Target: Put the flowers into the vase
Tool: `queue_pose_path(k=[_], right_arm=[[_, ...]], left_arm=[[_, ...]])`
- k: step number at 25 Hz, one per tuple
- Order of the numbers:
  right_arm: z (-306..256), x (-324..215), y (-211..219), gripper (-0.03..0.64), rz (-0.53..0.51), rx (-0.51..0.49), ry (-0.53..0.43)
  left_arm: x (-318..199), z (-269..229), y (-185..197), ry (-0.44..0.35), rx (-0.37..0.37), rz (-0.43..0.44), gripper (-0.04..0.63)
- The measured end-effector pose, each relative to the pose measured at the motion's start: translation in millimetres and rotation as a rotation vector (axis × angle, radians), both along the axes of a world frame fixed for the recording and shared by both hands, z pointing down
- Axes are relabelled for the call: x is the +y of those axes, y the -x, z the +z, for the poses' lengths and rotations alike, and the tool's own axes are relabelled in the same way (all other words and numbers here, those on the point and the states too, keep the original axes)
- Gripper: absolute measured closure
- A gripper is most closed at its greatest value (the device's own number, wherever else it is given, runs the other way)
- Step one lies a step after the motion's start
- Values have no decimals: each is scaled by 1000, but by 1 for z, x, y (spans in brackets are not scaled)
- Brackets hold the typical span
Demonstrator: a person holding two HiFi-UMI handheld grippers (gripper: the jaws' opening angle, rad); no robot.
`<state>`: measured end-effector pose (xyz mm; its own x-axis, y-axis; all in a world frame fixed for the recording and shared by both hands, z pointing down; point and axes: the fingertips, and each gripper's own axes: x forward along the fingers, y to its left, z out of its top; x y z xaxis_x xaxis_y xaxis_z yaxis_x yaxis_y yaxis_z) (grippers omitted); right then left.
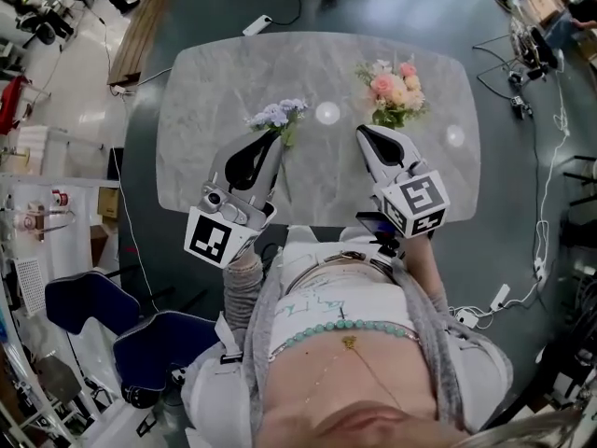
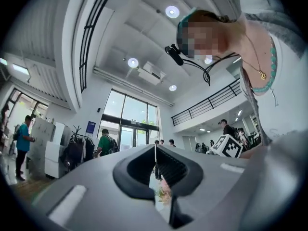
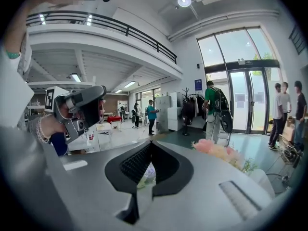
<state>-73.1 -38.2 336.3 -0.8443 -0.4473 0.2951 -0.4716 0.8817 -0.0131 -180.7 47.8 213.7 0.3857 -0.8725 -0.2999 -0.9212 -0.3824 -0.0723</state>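
Presently the left hand-held gripper point(image 1: 270, 139) and right hand-held gripper point(image 1: 367, 134) are closed, empty, over the bench point(image 1: 205, 147). Lavender flowers point(image 1: 277, 115) lie at centre; pink bouquet point(image 1: 395, 90) upper right (vase not discernible). Likely risk: gripping blooms instead of stems crushes petals.

You work in big open lobby-style lab hall: high ceiling point(image 2: 139, 32) with round lights point(image 2: 172, 11), mezzanine railing point(image 3: 106, 25), tall glass doors point(image 3: 240, 95), people point(image 3: 214, 109) standing about, cables point(image 1: 540, 231) strewn over dark floor point(image 1: 494, 213) round your bench point(image 1: 215, 91), blue chairs point(image 1: 84, 311) beside it.
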Motion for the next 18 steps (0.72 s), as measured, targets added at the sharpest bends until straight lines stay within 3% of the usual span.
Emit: queue_pose_path(k=[4, 11, 18], right_arm=[[-26, 15, 27, 591, -57, -80, -24], [-80, 43, 74, 591, -159, -210, -112], [-91, 67, 105, 591, -225, -249, -132]], left_arm=[[7, -12, 12, -28, 77, 23, 589], [9, 6, 14, 35, -56, 49, 587], [15, 23, 14, 101, -50, 87, 589]])
